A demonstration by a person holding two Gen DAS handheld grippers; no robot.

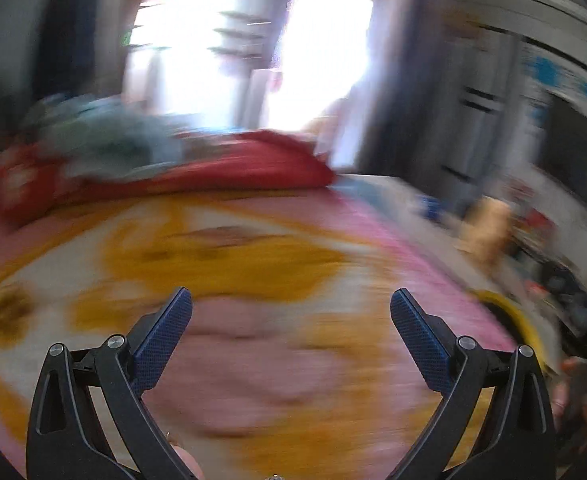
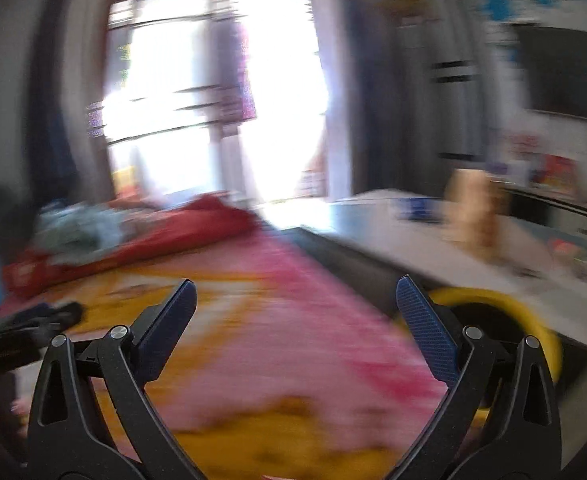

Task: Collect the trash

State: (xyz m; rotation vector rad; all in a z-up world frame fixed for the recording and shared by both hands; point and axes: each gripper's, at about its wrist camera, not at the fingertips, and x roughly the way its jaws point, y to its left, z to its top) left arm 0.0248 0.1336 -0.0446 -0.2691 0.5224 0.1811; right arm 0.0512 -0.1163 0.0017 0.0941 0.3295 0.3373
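Observation:
Both views are smeared by motion blur. My left gripper is open above a pink and yellow patterned bedspread, with nothing between its fingers. My right gripper is also open and empty, held over the same bedspread near its right edge. A yellow-rimmed round bin with a dark inside sits just beyond the right fingertip, beside the bed; its rim also shows at the right of the left wrist view. No piece of trash can be made out in the blur.
A red blanket and blue-green bedding are heaped at the far end of the bed. A white table with a tan object and a blue item stands right. Bright window behind. A hand at lower right.

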